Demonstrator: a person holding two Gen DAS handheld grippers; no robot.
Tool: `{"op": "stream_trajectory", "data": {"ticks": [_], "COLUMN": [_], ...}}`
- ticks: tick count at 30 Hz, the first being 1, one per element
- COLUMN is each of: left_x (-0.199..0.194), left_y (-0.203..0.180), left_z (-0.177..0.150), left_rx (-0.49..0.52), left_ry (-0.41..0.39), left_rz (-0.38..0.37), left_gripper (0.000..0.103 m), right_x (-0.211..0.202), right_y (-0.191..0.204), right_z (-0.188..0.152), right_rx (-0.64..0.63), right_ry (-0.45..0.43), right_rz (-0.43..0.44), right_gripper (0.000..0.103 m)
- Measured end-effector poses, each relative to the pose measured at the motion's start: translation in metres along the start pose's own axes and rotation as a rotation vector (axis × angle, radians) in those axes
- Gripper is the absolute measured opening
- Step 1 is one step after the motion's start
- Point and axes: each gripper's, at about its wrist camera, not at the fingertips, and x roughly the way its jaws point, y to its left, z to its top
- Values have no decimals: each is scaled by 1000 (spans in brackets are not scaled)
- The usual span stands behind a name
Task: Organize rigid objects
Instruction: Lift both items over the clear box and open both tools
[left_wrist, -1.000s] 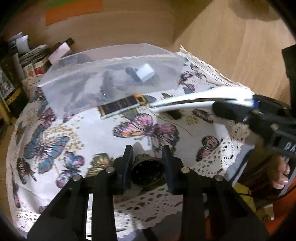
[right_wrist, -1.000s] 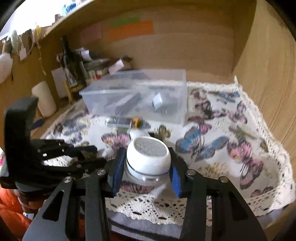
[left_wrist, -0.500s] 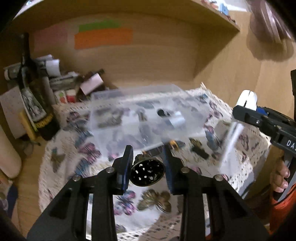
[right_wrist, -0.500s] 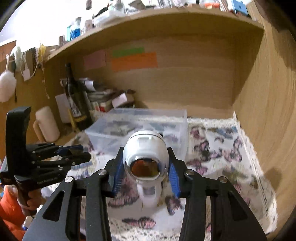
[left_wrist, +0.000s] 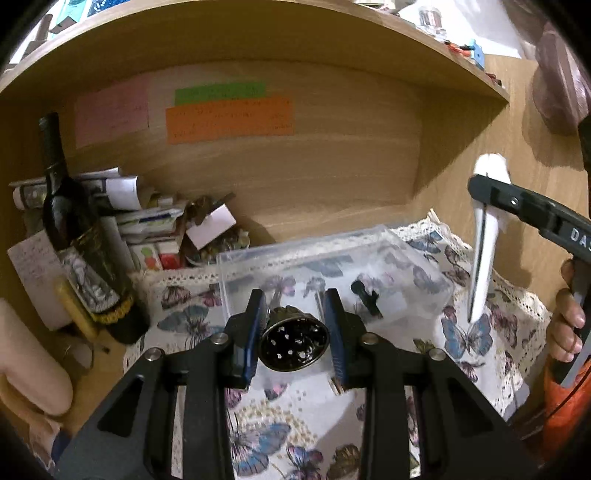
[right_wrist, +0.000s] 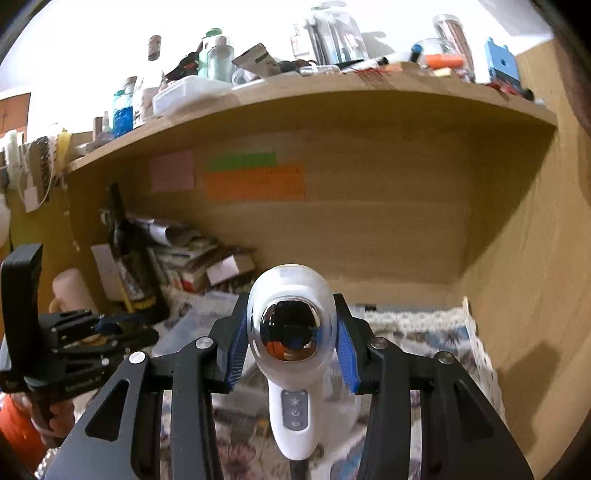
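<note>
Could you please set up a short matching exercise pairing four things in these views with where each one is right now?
Things:
1. perforated metal cup
2. white handheld device
3. clear plastic box
4. wine bottle

Places:
A. standing at the left of the alcove
B. held in the right gripper
C. on the butterfly cloth
D. held in the left gripper

Pairs: 1-D, 2-B, 3-C, 4-A

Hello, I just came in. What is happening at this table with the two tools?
A person holds tongs in each hand. The left tongs grip a small dark perforated cup, lifted above the butterfly cloth in front of the clear box. The right tongs grip a white handheld device by its head, handle hanging down, also lifted. Neither thing is in the box yet.
</note>
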Motion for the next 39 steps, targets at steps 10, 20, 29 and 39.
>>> {"op": "stream_trajectory", "data": {"ticks": [10, 20, 29, 39], "left_x": [56, 100, 103, 65], "left_y": [12, 19, 16, 19], "left_z": [14, 0, -2, 5], "left_rx": [-2, 14, 12, -3], "left_ry": [84, 179, 199, 131], "left_rz": [-19, -22, -25, -9], "left_gripper": [32, 32, 34, 51], "right_x": [69, 132, 154, 110], "right_y": [4, 12, 20, 20], "right_z": [11, -14, -31, -20], "right_rx": [-21, -65, -103, -88], "right_ry": [60, 242, 381, 300], "right_rz": [-2, 21, 28, 16], "right_gripper": [38, 38, 39, 47]}}
